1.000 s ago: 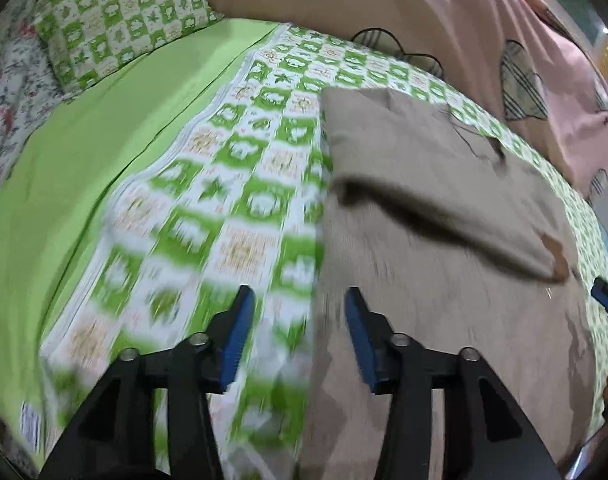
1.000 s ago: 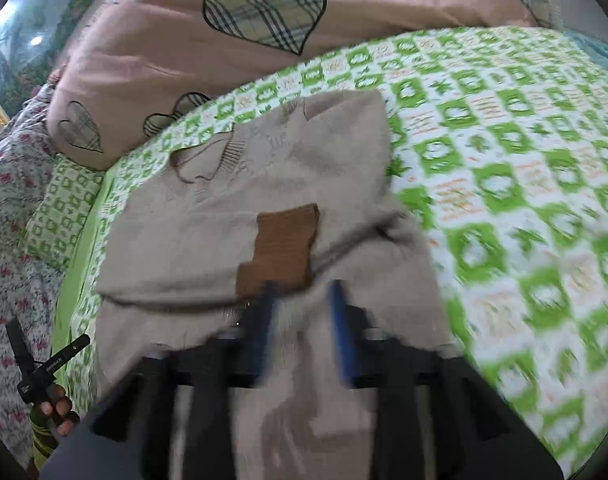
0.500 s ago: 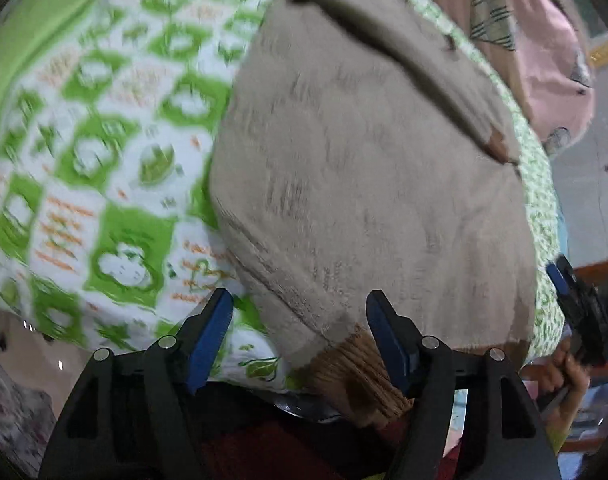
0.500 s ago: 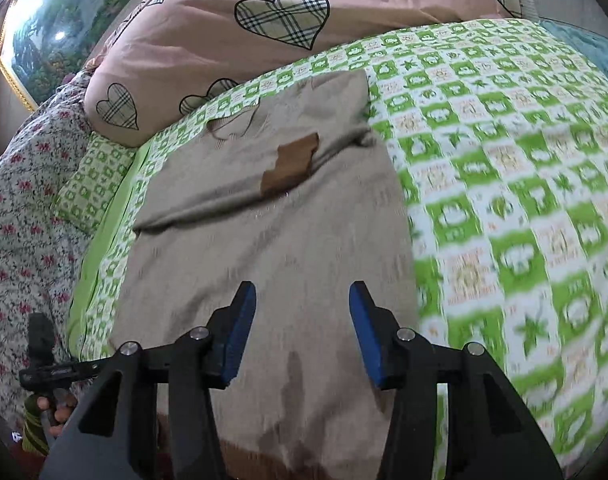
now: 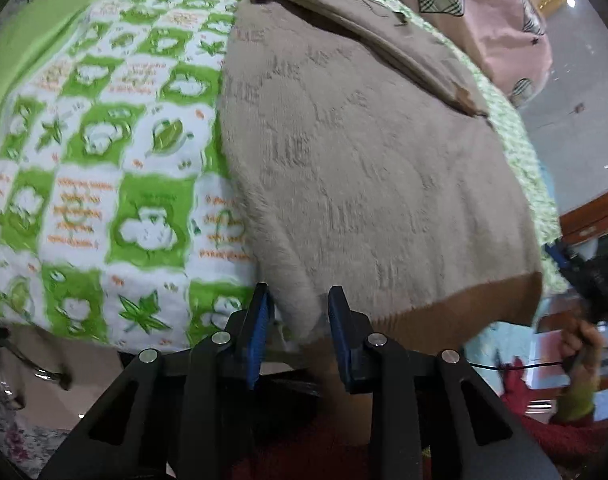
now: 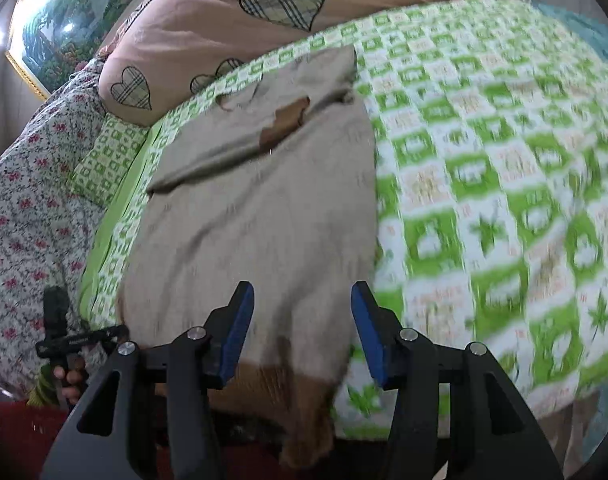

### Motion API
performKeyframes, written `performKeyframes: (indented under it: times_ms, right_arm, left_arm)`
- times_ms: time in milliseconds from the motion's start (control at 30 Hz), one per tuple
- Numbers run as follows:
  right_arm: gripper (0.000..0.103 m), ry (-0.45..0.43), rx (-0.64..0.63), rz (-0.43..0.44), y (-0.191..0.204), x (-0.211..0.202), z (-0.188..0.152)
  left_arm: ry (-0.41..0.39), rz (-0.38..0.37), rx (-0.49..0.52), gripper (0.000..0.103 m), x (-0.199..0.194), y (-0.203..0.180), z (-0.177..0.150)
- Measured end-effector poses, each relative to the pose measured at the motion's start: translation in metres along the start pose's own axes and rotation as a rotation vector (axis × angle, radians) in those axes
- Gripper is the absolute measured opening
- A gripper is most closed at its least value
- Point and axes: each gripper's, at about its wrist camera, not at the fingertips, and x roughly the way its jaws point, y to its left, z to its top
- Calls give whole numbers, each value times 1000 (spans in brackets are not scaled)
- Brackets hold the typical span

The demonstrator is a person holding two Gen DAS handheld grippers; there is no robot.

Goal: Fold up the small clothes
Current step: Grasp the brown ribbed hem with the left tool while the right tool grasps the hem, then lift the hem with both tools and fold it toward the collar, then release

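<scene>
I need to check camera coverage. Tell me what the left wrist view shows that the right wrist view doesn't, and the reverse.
Only the left wrist view shows the left tool straddling the sweater's hem corner, with the glossy floor beyond the bed. Only the right wrist view shows the framed painting, the floral bedding and the open right tool. Both show the beige sweater, green checked bedspread and pink heart quilt.

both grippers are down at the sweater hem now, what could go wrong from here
1. The left gripper straddles only the very corner of the beige sweater; closing there may catch just an edge, which could slip out when lifted.
2. The right gripper is open wide over the brown hem hanging off the bed edge; lifting unevenly could skew the fold or shift the folded sleeve.
</scene>
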Motion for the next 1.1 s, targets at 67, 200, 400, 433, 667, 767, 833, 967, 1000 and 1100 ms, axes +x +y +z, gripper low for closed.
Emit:
performKeyframes:
  times_ms: [67, 200, 400, 433, 667, 767, 833, 967, 1000, 1100]
  right_arm:
    - [52, 33, 13, 25, -5, 2, -7]
    - [52, 97, 0, 62, -11, 1, -26]
    - [52, 163, -16, 173, -7, 19, -46]
    - [52, 165, -25, 190, -4, 24, -48]
    - [9, 137, -2, 188, -9, 30, -48]
    - [9, 122, -6, 195, -16, 14, -58]
    - [7, 115, -9, 214, -18, 6, -62]
    - [7, 76, 5, 296, -14, -1, -55]
    - [7, 59, 8, 330, -11, -3, -50]
    - [7, 13, 11, 388, -1, -5, -32]
  left_arm:
    - [16, -57, -15, 47, 2, 6, 1]
    - [28, -83, 17, 56, 10, -2, -2]
    - [69, -75, 127, 54, 26, -24, 0]
    - [81, -76, 145, 54, 36, -34, 5]
    - [60, -50, 202, 12, 40, -37, 8]
    - [35, -78, 198, 7, 33, -27, 6]
    - [5, -102, 197, 6, 29, -25, 3]
    - [-68, -172, 167, 6, 15, -20, 5]
    - [-89, -187, 161, 6, 10, -20, 6]
    - [-155, -236, 139, 6, -8, -20, 17]
